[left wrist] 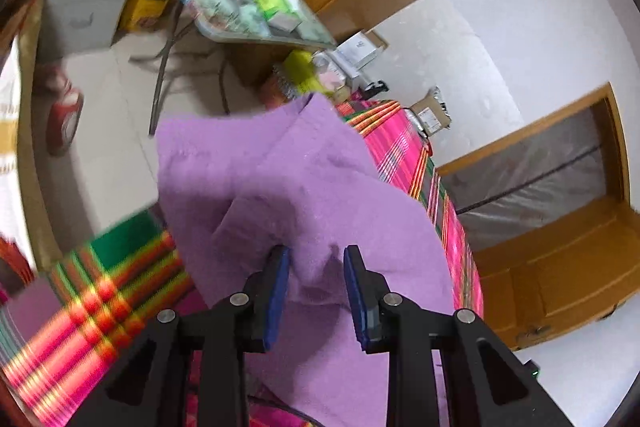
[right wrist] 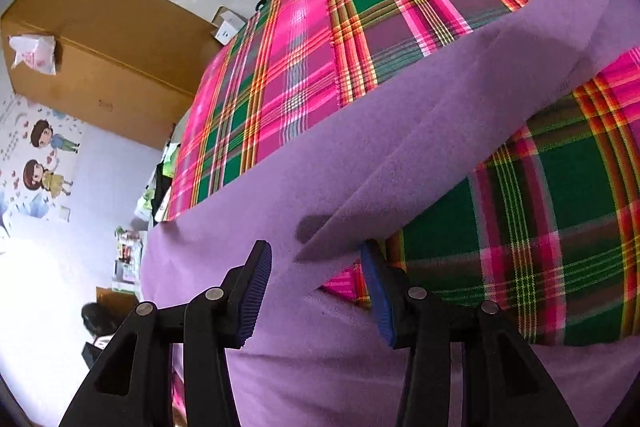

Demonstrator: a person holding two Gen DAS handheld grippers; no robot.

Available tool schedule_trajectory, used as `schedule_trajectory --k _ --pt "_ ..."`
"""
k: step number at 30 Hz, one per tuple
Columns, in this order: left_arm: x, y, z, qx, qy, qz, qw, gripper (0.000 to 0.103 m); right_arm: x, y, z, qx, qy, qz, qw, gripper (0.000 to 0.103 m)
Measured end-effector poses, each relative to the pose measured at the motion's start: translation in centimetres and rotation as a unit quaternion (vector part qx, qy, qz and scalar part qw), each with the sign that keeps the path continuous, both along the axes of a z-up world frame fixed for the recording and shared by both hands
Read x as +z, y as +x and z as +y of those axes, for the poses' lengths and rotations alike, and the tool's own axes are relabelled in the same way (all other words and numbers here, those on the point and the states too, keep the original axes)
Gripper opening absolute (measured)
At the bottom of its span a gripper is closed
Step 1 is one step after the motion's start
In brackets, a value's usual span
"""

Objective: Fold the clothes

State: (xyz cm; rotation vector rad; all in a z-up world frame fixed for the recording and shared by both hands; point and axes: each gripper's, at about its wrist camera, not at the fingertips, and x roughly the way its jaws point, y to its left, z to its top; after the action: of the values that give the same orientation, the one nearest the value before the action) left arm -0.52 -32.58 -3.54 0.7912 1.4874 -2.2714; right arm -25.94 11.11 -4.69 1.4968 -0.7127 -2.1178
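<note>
So the purple garment (left wrist: pixel 304 179) is lying on the plaid cloth (right wrist: pixel 304 39) that covers the surface, partly folded over itself already. Looks like a fleecy or felty knit, soft and floppy, pretty light I'd guess, matte and a bit grippy rather than slick. Nothing fragile about it, but it'll sag and drape the moment you lift one edge, so a single pinch point is going to let the rest swing

Left gripper (left wrist: pixel 317 291): fingers stand moderately apart, blue pads facing each other, with a bump of the purple fabric sitting between and just ahead of them. Pads don't look pressed on it, so I'd call it not holding anything right now

Right gripper (right wrist: pixel 320 291): fingers spread wide. A folded flap of the garment ends in a corner right between the fingertips, slightly ahead of them, and more purple fabric runs under and behind the fingers. The right-hand pad sits over the plaid cloth just past the flap's edge. Nothing clamped here either

If it were me I'd grab at a doubled edge or corner, since two layers give the pads something thicker to bite. That flap corner between the right fingers looks ideal. Main risk is catching the plaid cloth along with it
</note>
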Motion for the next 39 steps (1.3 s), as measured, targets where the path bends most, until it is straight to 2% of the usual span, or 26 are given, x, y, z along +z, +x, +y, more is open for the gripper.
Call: schedule_trajectory --k 5,7,9,10,11,12,15,23,27,30,33,37,38,39 --pt "-0.3 -0.3 -0.6 0.01 0.028 -0.009 0.9995 0.029 0.0 -0.2 -0.5 0.005 0.007 0.002 1.0 0.047" --pt "-0.7 -0.7 -1.1 0.013 0.044 -0.019 0.9987 0.029 0.1 -0.3 -0.7 0.007 0.024 0.007 1.0 0.039" --pt "-0.8 -1.2 -1.5 0.008 0.049 -0.027 0.9984 0.028 -0.2 -0.4 -0.5 0.006 0.04 0.01 0.999 0.022" --pt "-0.8 -1.4 -1.5 0.005 0.046 -0.032 0.9984 0.027 -0.3 -0.4 0.1 0.005 0.045 0.011 0.999 0.017" --pt "-0.7 -1.7 -1.5 -0.001 0.037 -0.041 0.9985 0.017 -0.5 -0.5 0.2 0.003 0.046 0.01 0.999 0.01" --pt "-0.6 -2.0 -1.4 -0.007 0.028 -0.05 0.9983 0.003 -0.7 -0.5 0.4 0.002 0.042 0.01 0.999 0.009" --pt "-0.1 -2.2 -1.1 -0.013 0.011 -0.05 0.9986 0.003 -0.9 -0.4 0.8 0.002 0.03 0.012 0.999 0.005" --pt "4.2 -2.7 -1.6 -0.026 -0.036 0.005 0.999 0.003 1.4 0.5 1.6 -0.002 -0.005 0.047 0.999 0.004" --pt "5.3 -2.6 -1.6 -0.033 -0.046 0.019 0.9982 0.003 2.0 1.1 2.0 0.025 -0.01 0.05 0.998 0.009" --pt "5.4 -2.5 -1.8 -0.037 -0.048 0.023 0.9979 0.003 2.6 1.7 2.4 0.047 0.026 0.062 0.997 0.014" --pt "5.0 -2.3 -1.8 -0.041 -0.05 0.026 0.9976 0.003 2.9 1.6 3.5 0.034 0.037 0.058 0.997 0.033" --pt "4.3 -2.0 -1.7 -0.044 -0.047 0.023 0.9977 0.003 3.4 0.9 4.4 0.015 0.035 0.048 0.998 0.034" --pt "4.1 -2.0 -1.7 -0.044 -0.046 0.021 0.9977 0.003 3.8 0.7 4.0 0.018 0.056 0.051 0.997 0.034" --pt "4.0 -1.9 -1.7 -0.045 -0.044 0.02 0.9978 0.003 4.8 0.6 3.0 0.036 0.097 0.075 0.992 0.035"
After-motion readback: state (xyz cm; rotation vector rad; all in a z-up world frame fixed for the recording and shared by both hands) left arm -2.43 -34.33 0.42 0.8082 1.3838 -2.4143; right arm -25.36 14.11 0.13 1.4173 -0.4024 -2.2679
